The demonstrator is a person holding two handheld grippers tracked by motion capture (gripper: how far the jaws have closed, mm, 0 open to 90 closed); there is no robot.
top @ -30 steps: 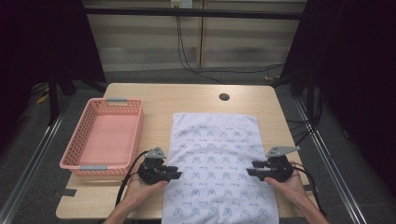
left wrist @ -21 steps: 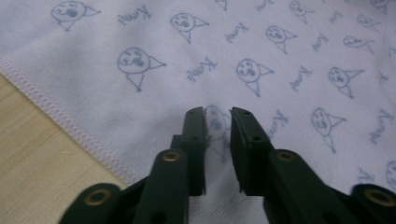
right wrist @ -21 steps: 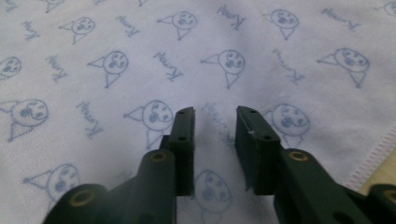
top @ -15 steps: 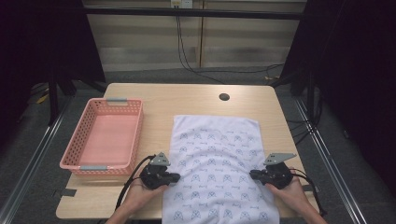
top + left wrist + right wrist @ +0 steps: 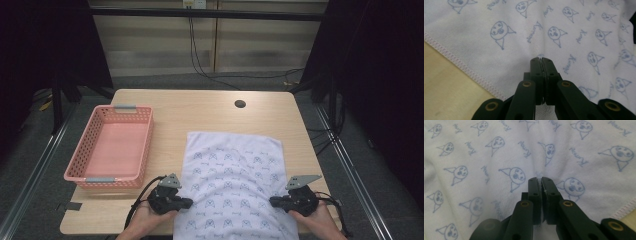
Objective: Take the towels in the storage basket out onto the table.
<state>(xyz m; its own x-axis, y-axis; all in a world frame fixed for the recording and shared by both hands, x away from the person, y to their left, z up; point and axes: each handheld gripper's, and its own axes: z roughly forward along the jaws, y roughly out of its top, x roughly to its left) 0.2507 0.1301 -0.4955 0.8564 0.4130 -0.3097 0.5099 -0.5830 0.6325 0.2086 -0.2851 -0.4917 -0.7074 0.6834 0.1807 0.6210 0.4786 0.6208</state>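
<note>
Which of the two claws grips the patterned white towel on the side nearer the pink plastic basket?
The left claw: it pinches the patterned white towel at the edge facing the pink plastic basket.

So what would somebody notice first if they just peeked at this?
Probably the white towel with little blue faces, spread on the near half of the table. The left gripper and right gripper each pinch it at one side edge. A pink basket sits to its left.

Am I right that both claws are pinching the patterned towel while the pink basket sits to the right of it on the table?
Not quite: the pink basket sits to the left of the towel, as the high view shows. The rest holds: the left claw and the right claw are each shut on the cloth.
</note>
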